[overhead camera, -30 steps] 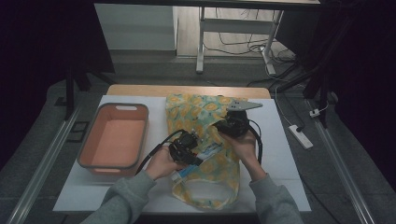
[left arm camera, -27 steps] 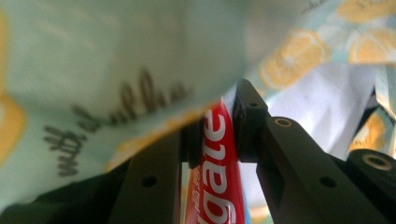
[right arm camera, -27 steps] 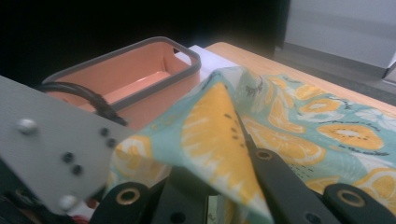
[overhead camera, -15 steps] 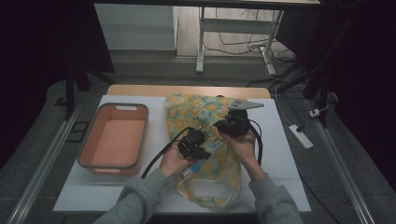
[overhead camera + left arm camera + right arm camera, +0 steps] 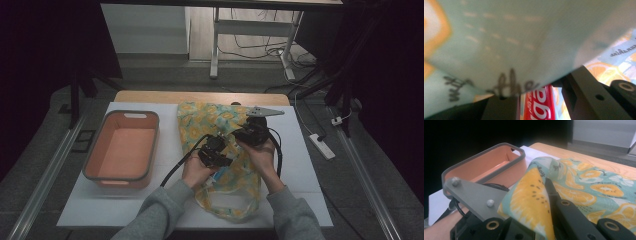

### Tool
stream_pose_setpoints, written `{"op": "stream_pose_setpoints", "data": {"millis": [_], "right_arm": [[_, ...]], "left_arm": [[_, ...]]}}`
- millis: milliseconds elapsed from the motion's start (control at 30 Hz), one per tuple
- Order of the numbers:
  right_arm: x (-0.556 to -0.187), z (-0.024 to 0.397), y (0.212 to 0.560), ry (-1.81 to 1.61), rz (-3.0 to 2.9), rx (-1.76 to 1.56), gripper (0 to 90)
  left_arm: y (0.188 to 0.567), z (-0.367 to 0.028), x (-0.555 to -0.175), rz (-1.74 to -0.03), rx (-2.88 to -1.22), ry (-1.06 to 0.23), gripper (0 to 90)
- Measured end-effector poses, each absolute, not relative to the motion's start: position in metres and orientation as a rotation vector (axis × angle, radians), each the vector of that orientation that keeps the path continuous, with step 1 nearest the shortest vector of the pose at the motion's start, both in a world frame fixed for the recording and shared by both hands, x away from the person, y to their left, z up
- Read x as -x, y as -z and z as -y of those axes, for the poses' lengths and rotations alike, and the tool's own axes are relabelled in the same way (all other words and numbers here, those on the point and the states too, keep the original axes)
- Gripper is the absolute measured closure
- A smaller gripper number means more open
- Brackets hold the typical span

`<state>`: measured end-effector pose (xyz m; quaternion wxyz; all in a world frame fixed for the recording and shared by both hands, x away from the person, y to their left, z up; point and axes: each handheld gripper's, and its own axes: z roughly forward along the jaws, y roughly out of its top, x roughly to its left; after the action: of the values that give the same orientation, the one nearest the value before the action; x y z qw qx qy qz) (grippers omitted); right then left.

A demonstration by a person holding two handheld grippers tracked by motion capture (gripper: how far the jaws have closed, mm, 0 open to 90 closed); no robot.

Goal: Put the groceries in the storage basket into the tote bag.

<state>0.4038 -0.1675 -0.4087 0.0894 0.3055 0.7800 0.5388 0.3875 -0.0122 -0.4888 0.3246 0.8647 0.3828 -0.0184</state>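
Left claw (image 5: 216, 151) has moved right, into the yellow citrus-print cloth bag (image 5: 220, 125), gripping a red tube (image 5: 539, 105); right claw (image 5: 541, 202) pinches the bag edge.

Orange bin (image 5: 122, 152) with grey rim sits on the white counter (image 5: 310, 165), left side, open top up. White power strip (image 5: 321, 146) lies on the floor right of the counter; cables (image 5: 260, 47) trail beyond.

Sleeves: grey knit, ribbed cuffs, at the high view's lower edge.
Left gripper (image 5: 216, 151): black, boxy — a black cable (image 5: 180, 166) trails off it.
Right gripper (image 5: 252, 132): black, topped by a grey three-cornered plate (image 5: 265, 111) (two pale screws).
Jaws: matte black bars — brass-ringed bolt holes.
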Motion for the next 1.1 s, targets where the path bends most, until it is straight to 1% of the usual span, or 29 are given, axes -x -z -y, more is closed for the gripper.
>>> {"op": "stream_pose_setpoints", "data": {"millis": [133, 167, 300, 333, 367, 400, 467, 500, 533, 567, 600, 633, 667, 700, 867, 1100], "right_arm": [[-0.407, 0.172, 0.411, -1.601, -2.31, -0.934, 89.1], [-0.408, 0.172, 0.411, -1.602, -2.309, -0.939, 89.1], [-0.409, 0.175, 0.412, -1.597, -2.305, -0.953, 89.1], [-0.41, 0.176, 0.413, -1.565, -2.299, -0.961, 89.1], [-0.411, 0.177, 0.414, -1.586, -2.302, -0.969, 89.1], [-0.411, 0.177, 0.414, -1.586, -2.302, -0.969, 89.1], [-0.412, 0.179, 0.415, -1.592, -2.297, -0.98, 89.1], [-0.412, 0.179, 0.415, -1.592, -2.297, -0.98, 89.1], [-0.413, 0.179, 0.415, -1.593, -2.297, -0.98, 89.1], [-0.413, 0.18, 0.415, -1.585, -2.296, -0.977, 89.1], [-0.413, 0.18, 0.415, -1.583, -2.297, -0.979, 89.1], [-0.413, 0.18, 0.415, -1.583, -2.297, -0.979, 89.1], [-0.413, 0.181, 0.415, -1.578, -2.3, -0.983, 89.1], [-0.413, 0.181, 0.415, -1.578, -2.3, -0.983, 89.1], [-0.414, 0.179, 0.418, -1.564, -2.322, -0.976, 89.1], [-0.413, 0.178, 0.42, -1.542, -2.347, -0.964, 89.0]], "left_arm": [[0.495, 0.019, -0.39, -1.051, -2.204, 0.063, 74.9], [0.495, 0.019, -0.391, -1.019, -2.233, 0.081, 74.8], [0.497, 0.02, -0.389, -1.036, -2.216, 0.043, 74.1], [0.496, 0.018, -0.389, -1.036, -2.199, 0.017, 71.8], [0.494, 0.014, -0.39, -1.038, -2.179, 0.024, 69.7], [0.493, 0.011, -0.39, -1.028, -2.173, 0.047, 69.7], [0.49, 0.007, -0.389, -0.986, -2.196, 0.081, 62.3], [0.488, 0.006, -0.387, -0.973, -2.205, 0.076, 62.3], [0.486, 0.004, -0.384, -0.959, -2.219, 0.072, 58.3], [0.485, 0.002, -0.381, -0.941, -2.232, 0.059, 50.8], [0.484, -0.001, -0.377, -0.927, -2.241, 0.048, 48.4], [0.483, -0.004, -0.374, -0.911, -2.256, 0.047, 48.4], [0.482, -0.008, -0.371, -0.898, -2.277, 0.03, 43.4], [0.482, -0.011, -0.368, -0.896, -2.287, 0.012, 43.4], [0.481, -0.032, -0.361, -0.884, -2.286, 0.034, 42.5], [0.471, -0.054, -0.35, -0.856, -2.277, -0.003, 41.1]]}}
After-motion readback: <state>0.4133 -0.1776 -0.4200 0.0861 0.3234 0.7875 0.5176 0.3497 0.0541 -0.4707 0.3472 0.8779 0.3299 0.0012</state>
